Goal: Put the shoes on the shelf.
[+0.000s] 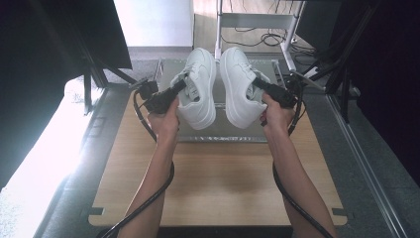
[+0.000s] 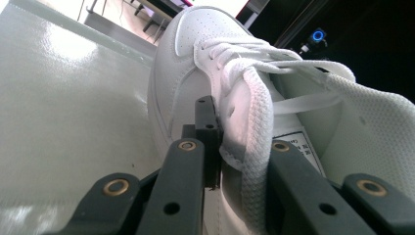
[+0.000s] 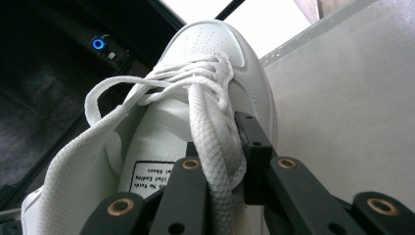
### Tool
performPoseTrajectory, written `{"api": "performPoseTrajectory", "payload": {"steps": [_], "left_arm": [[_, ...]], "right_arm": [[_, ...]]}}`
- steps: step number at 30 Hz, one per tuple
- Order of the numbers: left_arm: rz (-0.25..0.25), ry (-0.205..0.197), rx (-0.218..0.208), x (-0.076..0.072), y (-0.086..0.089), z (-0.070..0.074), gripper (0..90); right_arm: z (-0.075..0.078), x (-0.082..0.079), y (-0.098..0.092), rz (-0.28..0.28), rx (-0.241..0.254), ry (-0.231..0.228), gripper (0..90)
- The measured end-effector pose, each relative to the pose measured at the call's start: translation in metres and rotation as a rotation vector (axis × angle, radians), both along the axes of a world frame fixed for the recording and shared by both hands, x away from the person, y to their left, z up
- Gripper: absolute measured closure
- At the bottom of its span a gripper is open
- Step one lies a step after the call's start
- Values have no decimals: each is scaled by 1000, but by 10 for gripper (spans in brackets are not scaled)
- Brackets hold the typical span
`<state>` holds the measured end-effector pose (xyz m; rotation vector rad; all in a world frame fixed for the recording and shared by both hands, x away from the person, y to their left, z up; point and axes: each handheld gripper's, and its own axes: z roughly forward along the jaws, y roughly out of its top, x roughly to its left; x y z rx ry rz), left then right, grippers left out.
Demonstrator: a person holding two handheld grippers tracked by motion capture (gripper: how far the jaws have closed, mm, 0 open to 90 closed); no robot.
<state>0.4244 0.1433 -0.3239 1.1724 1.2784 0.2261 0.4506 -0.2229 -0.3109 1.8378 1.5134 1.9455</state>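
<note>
**Op:** White leather lace-up sneakers, one per tong. High view: left gripper (image 1: 182, 85) clamped on the left shoe (image 1: 198, 89), right gripper (image 1: 258, 85) on the right shoe (image 1: 239, 87), the pair side by side, toes away from me, over the shiny metal tray (image 1: 222, 133) at the far end of the light wooden table (image 1: 218, 183).

**Rev:** Grip solid?

**Op:** Left gripper view: jaws nearly closed, pinching the collar wall beside the flat white lace (image 2: 254, 127). Right gripper view: same, jaws tight on its shoe's (image 3: 215, 63) side wall.

**Rev:** Step?

**Op:** I read it as carry phase; can't tell if the soles touch the tray. Next needs a level, matched set-down, then release.
</note>
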Motion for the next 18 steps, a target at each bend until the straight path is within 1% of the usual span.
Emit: {"api": "performPoseTrajectory", "payload": {"steps": [4,8,12,15,17,18], "left_arm": [[9,9,18,14,-5,3,837],[23,25,25,26,-11,4,837],[36,34,41,36,-14,5,837],[41,41,44,42,-16,6,836],[41,46,54,46,-16,6,836],[42,47,57,47,-17,6,836]], "right_arm": [[-1,10,1,-21,-5,10,833],[-1,19,4,-39,-13,18,833],[-1,27,6,-58,-18,22,832],[0,32,8,-67,-34,22,829],[1,35,10,-74,-52,24,828],[2,36,11,-80,-52,24,828]]}}
